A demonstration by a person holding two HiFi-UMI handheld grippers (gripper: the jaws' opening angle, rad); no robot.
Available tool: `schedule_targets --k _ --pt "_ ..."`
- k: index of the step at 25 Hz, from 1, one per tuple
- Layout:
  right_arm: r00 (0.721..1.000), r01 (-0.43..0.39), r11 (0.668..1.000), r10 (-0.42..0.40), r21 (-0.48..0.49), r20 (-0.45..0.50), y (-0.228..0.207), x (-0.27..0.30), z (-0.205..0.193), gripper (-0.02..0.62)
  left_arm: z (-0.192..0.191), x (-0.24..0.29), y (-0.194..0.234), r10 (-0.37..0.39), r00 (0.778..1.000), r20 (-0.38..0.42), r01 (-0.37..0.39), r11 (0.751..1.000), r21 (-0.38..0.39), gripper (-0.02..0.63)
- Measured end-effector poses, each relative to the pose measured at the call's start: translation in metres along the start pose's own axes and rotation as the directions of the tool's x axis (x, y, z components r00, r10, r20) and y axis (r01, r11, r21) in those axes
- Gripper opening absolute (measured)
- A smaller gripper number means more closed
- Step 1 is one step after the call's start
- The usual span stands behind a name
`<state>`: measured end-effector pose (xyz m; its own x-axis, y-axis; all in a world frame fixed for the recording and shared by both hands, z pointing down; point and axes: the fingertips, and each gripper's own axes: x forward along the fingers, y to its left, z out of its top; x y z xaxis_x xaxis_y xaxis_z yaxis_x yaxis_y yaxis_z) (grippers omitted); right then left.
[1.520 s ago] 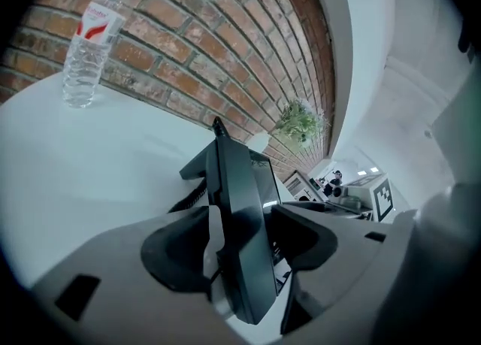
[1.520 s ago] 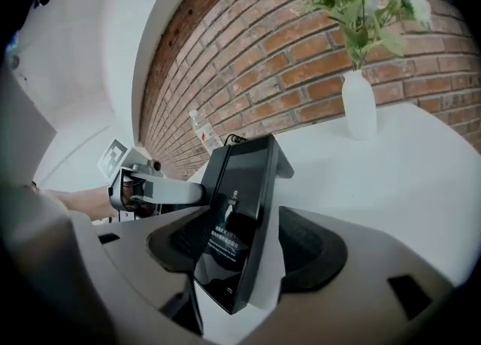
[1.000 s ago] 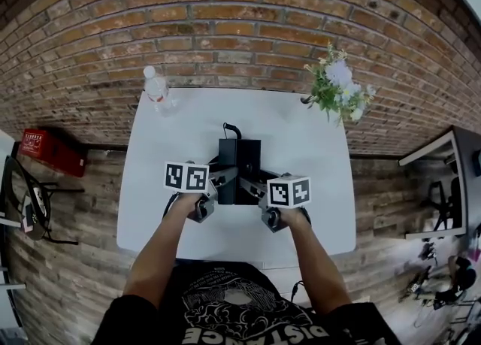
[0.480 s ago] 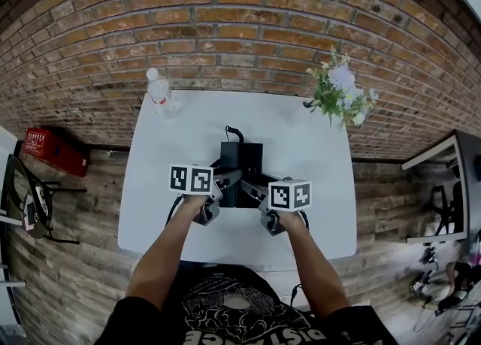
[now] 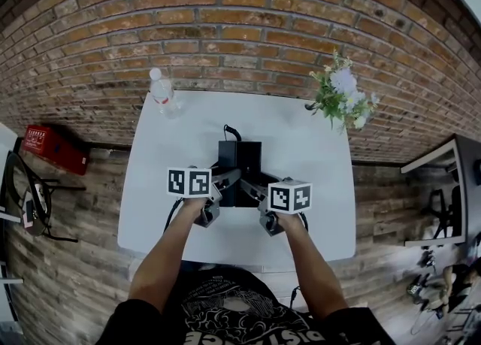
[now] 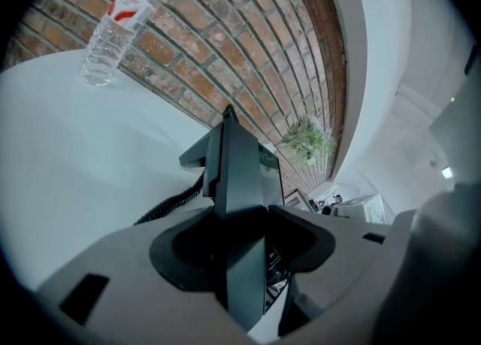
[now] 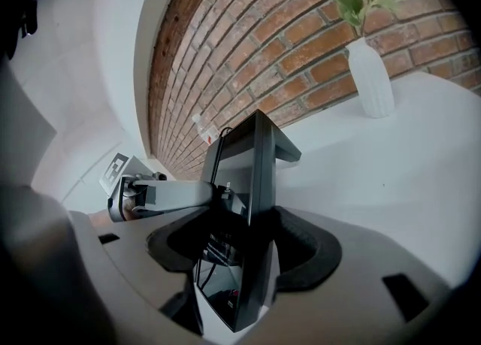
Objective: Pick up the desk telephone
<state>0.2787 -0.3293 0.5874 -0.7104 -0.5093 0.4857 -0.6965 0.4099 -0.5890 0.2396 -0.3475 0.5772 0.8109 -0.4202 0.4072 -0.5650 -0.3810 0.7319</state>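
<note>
The black desk telephone [image 5: 240, 157] stands in the middle of the white table [image 5: 301, 148]. My left gripper [image 5: 225, 180] reaches in from the left and my right gripper [image 5: 252, 184] from the right, both at the phone's near end. In the left gripper view the phone's left edge [image 6: 239, 186] runs between the jaws of the left gripper [image 6: 242, 242], whose pads press on it. The phone's right edge [image 7: 252, 178] is clamped the same way by the right gripper [image 7: 244, 242]. A coiled cord [image 6: 169, 204] trails from the phone.
A plastic water bottle [image 5: 160, 92] stands at the table's far left corner. At the far right corner is a white vase of flowers [image 5: 342, 99]. A brick wall runs behind the table. A red box [image 5: 49, 148] lies on the floor to the left.
Both grippers and the telephone stay where they were. Only the head view has shifted slightly.
</note>
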Motion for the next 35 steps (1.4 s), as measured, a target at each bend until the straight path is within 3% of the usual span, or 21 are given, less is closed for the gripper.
schedule_targets --k 18,35 --pt "0.991 -0.006 0.991 0.024 -0.135 0.132 0.094 0.003 0.047 0.261 0.053 -0.086 -0.027 -0.03 0.994 0.108 0.018 0.994 0.111 0.218" --pt "0.95 0.044 0.962 0.043 -0.27 0.309 0.198 -0.009 0.105 0.261 0.117 -0.181 -0.074 -0.114 0.973 0.2 0.053 0.957 0.286 0.218"
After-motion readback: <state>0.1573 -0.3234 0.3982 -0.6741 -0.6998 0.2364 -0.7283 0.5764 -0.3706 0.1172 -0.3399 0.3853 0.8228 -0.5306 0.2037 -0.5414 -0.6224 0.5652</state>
